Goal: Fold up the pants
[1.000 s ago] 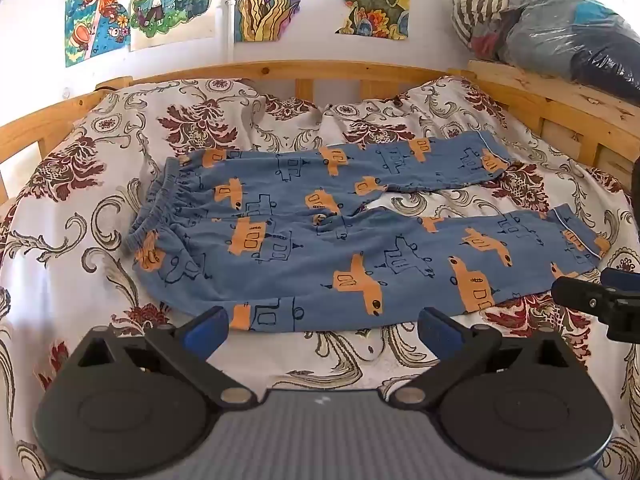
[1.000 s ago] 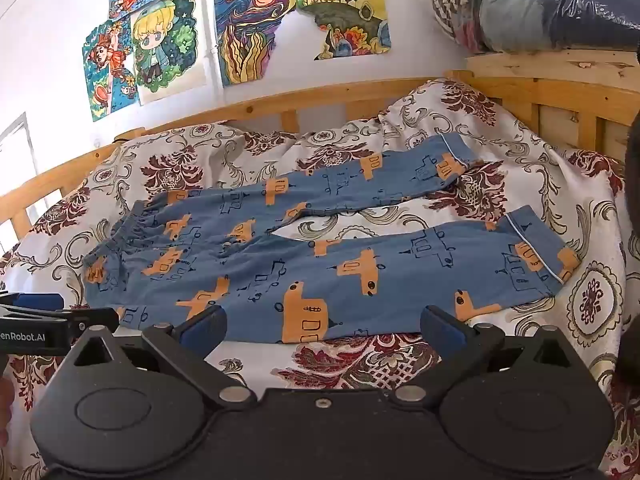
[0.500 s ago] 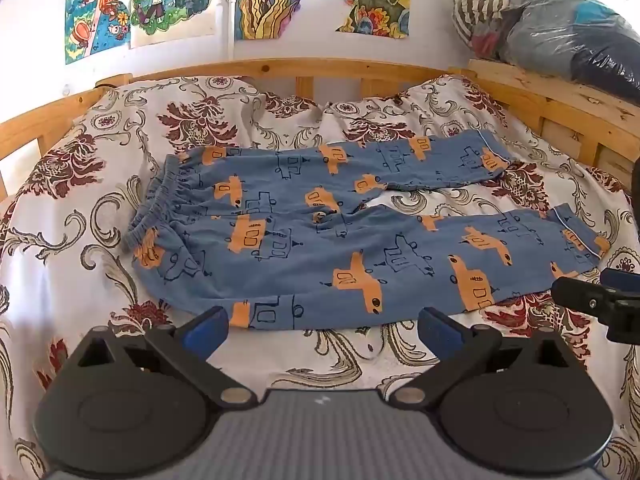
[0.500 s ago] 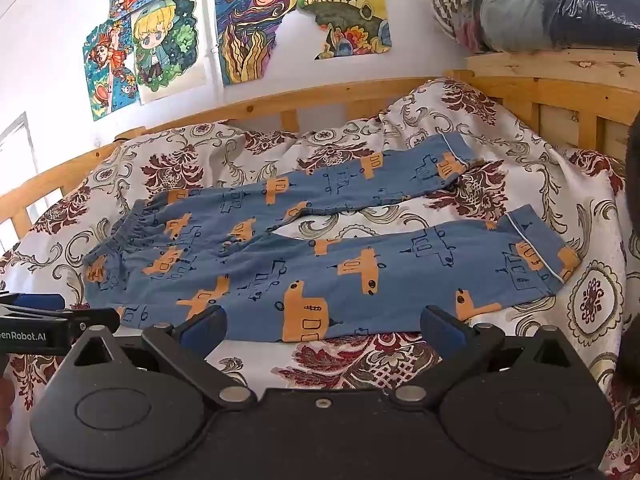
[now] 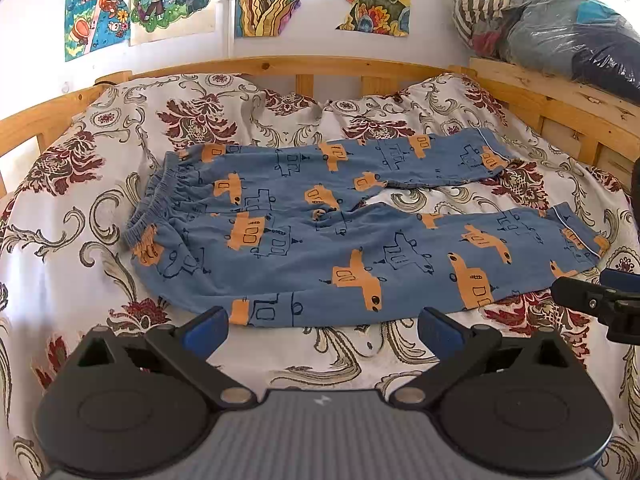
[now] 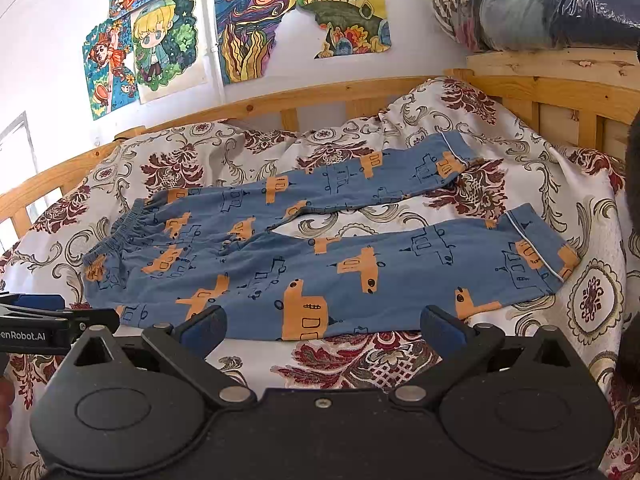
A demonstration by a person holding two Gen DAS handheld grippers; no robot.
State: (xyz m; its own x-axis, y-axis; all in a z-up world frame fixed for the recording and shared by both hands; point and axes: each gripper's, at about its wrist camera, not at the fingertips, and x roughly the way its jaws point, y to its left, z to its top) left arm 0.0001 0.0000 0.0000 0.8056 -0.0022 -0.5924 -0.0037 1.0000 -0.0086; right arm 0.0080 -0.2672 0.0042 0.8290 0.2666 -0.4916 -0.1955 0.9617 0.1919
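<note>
Wooden rail (image 5: 320,66) bounds bed's far side

Home bedroom, prob. a kid's: wooden bed frame (image 5: 320,65) w/ slatted rail, floral bedsheet (image 5: 60,208) over the mattress, hand-coloured cartoon drawings (image 6: 160,44) stuck on the white wall, clear plastic bags of clothes (image 5: 560,28) piled on a wood ledge at the bed's end.

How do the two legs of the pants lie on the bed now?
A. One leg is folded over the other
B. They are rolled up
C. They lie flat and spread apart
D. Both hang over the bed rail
C: the pants lie flat on the bedspread, with patterned sheet showing between the two legs.
</note>
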